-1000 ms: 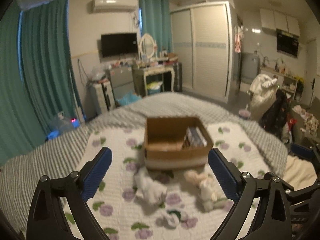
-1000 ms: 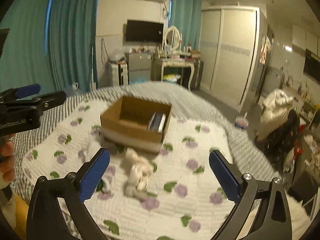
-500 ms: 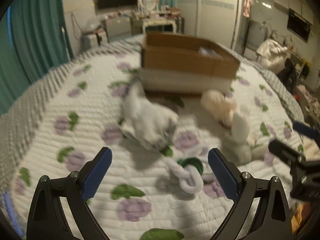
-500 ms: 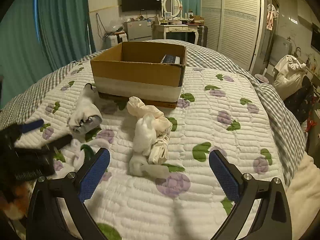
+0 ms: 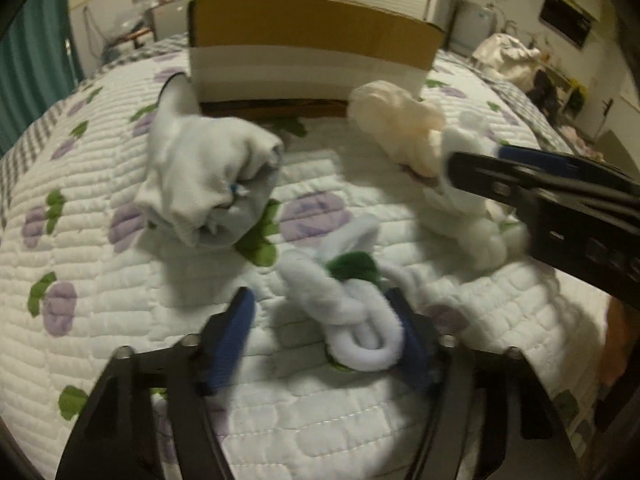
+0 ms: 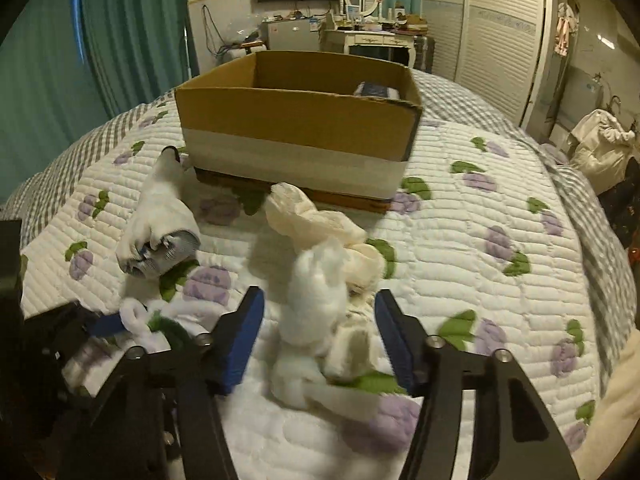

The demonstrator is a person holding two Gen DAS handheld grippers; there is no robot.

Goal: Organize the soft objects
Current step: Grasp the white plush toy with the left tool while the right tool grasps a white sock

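A cardboard box [image 6: 298,120] stands on the quilted bed, with several soft items in front of it. My left gripper [image 5: 326,336] is open, its jaws around a white and green fluffy sock bundle [image 5: 352,312] lying on the quilt. A rolled grey-white sock [image 5: 208,184] lies to its left. My right gripper [image 6: 320,332] is open, its jaws around a white and cream cloth pile [image 6: 324,280]. The right gripper also shows in the left wrist view [image 5: 552,184]. The box also shows in the left wrist view [image 5: 312,48].
The white floral quilt [image 6: 480,260] covers the bed, with a grey striped blanket [image 6: 592,200] at the edges. A dark item [image 6: 374,90] lies inside the box. Teal curtains [image 6: 100,40], a dresser and wardrobe stand behind the bed.
Both grippers have moved down and forward to the soft items and their jaws have narrowed around them. The box looms closer.
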